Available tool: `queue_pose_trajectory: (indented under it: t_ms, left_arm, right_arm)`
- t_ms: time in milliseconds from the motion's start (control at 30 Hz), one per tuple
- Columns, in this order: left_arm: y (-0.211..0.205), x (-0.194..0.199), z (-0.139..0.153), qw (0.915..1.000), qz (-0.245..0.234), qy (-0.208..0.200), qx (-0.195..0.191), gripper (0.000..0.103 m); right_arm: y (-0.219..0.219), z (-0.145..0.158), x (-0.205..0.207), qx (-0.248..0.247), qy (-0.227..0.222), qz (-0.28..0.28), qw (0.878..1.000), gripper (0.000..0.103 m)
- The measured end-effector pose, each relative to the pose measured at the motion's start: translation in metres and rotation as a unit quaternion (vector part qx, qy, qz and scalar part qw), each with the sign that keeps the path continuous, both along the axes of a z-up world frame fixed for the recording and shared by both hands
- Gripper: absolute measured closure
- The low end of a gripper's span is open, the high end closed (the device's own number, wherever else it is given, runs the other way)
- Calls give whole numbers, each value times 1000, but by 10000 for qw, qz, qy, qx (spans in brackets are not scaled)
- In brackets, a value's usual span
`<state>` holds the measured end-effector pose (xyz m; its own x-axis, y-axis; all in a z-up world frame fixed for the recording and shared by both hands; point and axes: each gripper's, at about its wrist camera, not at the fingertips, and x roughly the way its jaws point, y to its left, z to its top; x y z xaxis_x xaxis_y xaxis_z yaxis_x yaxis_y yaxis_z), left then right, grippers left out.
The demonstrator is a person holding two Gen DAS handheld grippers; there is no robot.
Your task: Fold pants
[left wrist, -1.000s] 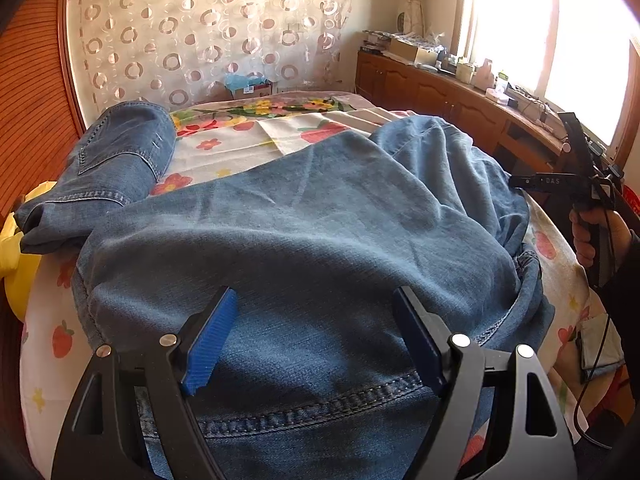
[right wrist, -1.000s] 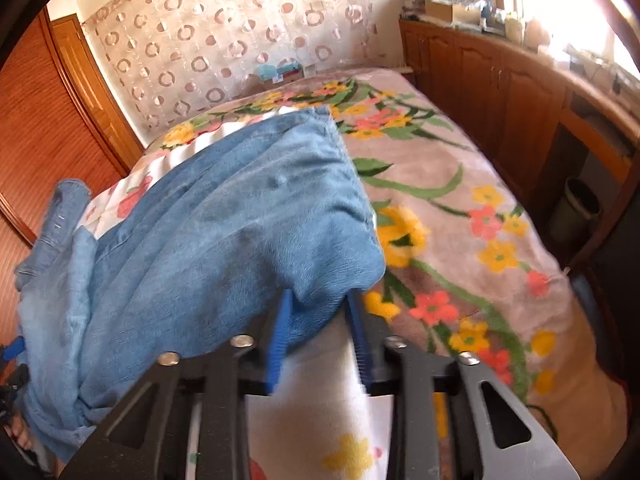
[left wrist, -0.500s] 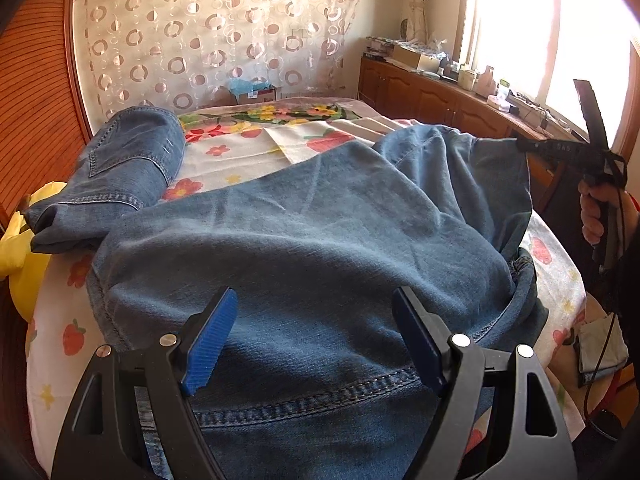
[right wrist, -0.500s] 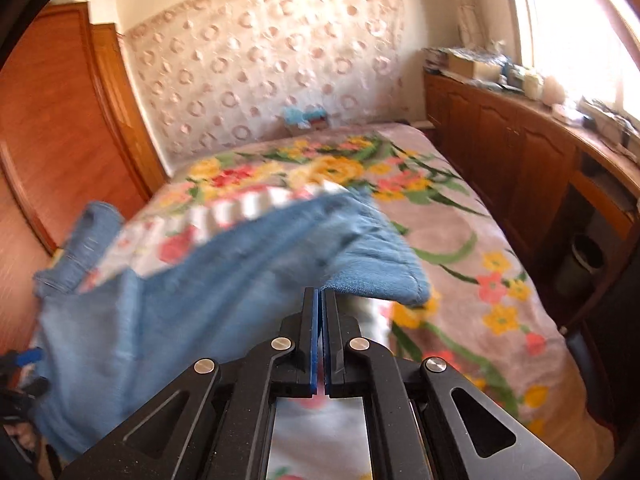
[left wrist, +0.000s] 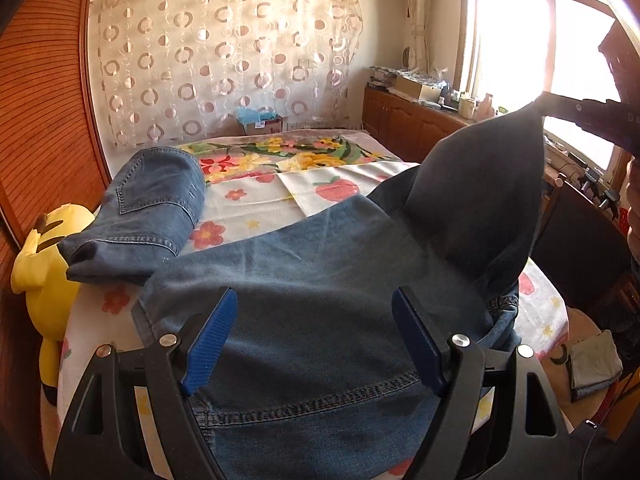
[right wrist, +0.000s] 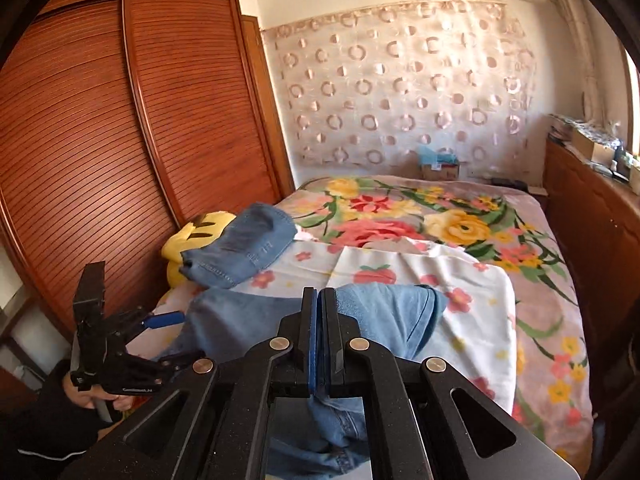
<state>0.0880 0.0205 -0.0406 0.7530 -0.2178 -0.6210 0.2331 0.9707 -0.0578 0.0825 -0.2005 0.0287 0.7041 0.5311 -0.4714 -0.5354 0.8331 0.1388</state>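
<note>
Black tool (right wrist: pixel 319 336), blue pads (left wrist: pixel 209 338); dark sleeve (right wrist: pixel 38 432).

The pants (left wrist: pixel 320 288) lie across the bed's (right wrist: pixel 532 240) near end, folded jeans (left wrist: pixel 148 216) behind them to the left, a plush toy (left wrist: pixel 44 256) beyond those at the bed's left edge.

Very little lettering can be read here. In the left wrist view, the black body of the right gripper (left wrist: pixel 538 105) carries pale capital letters near the picture's right edge; only a "D" and part of a following letter show before the frame cuts them off. In the right wrist view, the black body of the left gripper (right wrist: pixel 168 340) bears a short line of small white print along its lower edge, too small and blurred to make out. The cardboard box (right wrist: pixel 439 168) at the head of the bed has a label, also unreadable.
</note>
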Motion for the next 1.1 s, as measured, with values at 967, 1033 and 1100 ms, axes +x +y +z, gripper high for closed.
queue_pose_trajectory:
  t_ms: [967,1033,1100]
  left_arm:
    - [-98,30,-35,9889,-1431,409,56,51]
    - [-102,30,-39,9876,-1494,464,140,51]
    - [-107,32,-45,9865,-1508,577,286,51]
  right_arm:
    - [8,-95,87,-329,1143,-683,9906,64]
    - [10,-101,93,-347,1144,-653,9907,64]
    - [13,-108,101,-347,1179,-628,9904,64]
